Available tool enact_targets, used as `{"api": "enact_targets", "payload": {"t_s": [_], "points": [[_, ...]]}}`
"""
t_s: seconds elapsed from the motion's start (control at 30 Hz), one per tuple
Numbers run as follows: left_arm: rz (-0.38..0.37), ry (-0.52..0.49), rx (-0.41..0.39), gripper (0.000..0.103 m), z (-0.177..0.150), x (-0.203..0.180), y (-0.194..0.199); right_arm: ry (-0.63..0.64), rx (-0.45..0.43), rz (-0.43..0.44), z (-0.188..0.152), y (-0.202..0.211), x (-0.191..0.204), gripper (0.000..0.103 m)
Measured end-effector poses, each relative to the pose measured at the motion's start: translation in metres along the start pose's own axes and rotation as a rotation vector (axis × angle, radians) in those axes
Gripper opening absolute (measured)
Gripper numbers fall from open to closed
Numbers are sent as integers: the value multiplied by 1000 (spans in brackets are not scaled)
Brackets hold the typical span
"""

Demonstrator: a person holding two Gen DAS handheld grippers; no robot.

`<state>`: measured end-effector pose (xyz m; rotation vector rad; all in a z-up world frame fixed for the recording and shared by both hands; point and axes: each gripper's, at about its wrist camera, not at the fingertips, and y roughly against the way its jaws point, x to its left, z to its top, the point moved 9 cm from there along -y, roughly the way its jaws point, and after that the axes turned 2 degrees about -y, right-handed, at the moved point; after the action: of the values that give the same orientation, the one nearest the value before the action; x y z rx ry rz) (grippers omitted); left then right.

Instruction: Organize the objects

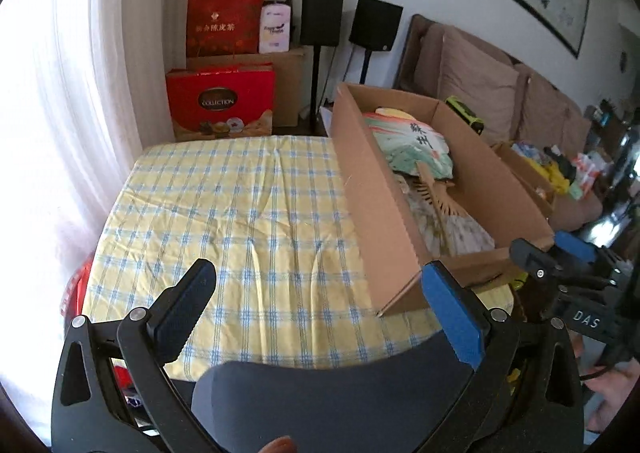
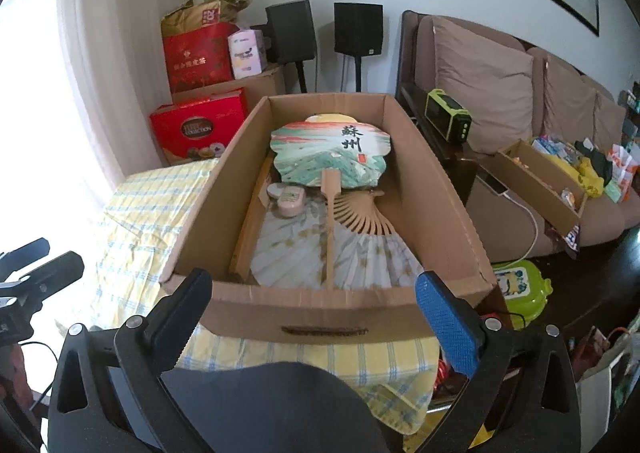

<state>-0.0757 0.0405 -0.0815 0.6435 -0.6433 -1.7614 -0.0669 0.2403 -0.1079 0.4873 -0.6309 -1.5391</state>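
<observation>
A big cardboard box [image 2: 320, 313] [image 1: 380, 221] stands on the right part of a table with a yellow checked cloth [image 1: 224, 213] [image 2: 136, 221]. Inside lie a painted paddle fan [image 2: 332, 153] [image 1: 416, 145], an unfolded pale folding fan [image 2: 352, 249] [image 1: 448, 221] and a small beige case [image 2: 290, 201]. My right gripper [image 2: 312, 317] is open just in front of the box's near wall, nothing between its fingers. My left gripper [image 1: 320, 305] is open over the bare cloth left of the box, also empty. The right gripper [image 1: 560, 257] shows at the right edge of the left wrist view.
Red gift boxes [image 1: 222, 101] and two black speakers [image 1: 322, 15] stand behind the table by the curtain. A brown sofa [image 2: 520, 93] at right carries a green device [image 2: 448, 121] and a smaller box of items [image 2: 540, 181]. A green container [image 2: 520, 289] sits on the floor.
</observation>
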Motion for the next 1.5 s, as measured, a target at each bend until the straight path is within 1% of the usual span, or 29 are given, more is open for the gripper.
{"api": "enact_targets", "payload": {"t_s": [0.07, 0.1, 0.17, 0.33, 0.47, 0.57, 0.7, 0.8, 0.9, 0.97, 1.2, 1.3, 1.43, 1.5], "points": [[30, 11, 4, 103, -4, 2, 2, 1, -10, -12, -2, 5, 0, 103], [32, 21, 7, 103, -6, 4, 2, 2, -15, -17, -3, 7, 1, 103], [12, 41, 11, 103, -9, 4, 2, 13, -26, -30, -5, 12, 1, 103], [12, 39, 17, 103, -16, 3, 4, 13, -46, -38, -11, 23, 2, 103], [-38, 82, 32, 103, -19, 1, 8, 10, -52, -43, -15, 29, -1, 103], [-1, 61, 21, 103, -17, 1, 10, 7, -57, -48, -17, 32, -1, 103], [10, 75, 20, 103, -18, 3, 13, 6, -62, -45, -17, 34, -1, 103], [36, 55, 4, 103, -19, 6, 19, 3, -70, -38, -16, 38, 1, 103], [83, 28, -7, 103, -21, 11, 24, 4, -79, -35, -16, 44, 3, 103], [100, 9, -6, 103, -23, 13, 25, 0, -81, -31, -15, 46, 4, 103], [87, -16, -3, 103, -27, 12, 30, 3, -87, -18, -14, 54, 12, 103], [74, -5, -11, 103, -26, 10, 32, 7, -89, -12, -13, 56, 17, 103], [69, 5, -3, 103, -26, 14, 31, 4, -86, -11, -13, 55, 22, 103], [49, 24, 0, 103, -26, 15, 31, -1, -81, -7, -16, 55, 23, 103]]}}
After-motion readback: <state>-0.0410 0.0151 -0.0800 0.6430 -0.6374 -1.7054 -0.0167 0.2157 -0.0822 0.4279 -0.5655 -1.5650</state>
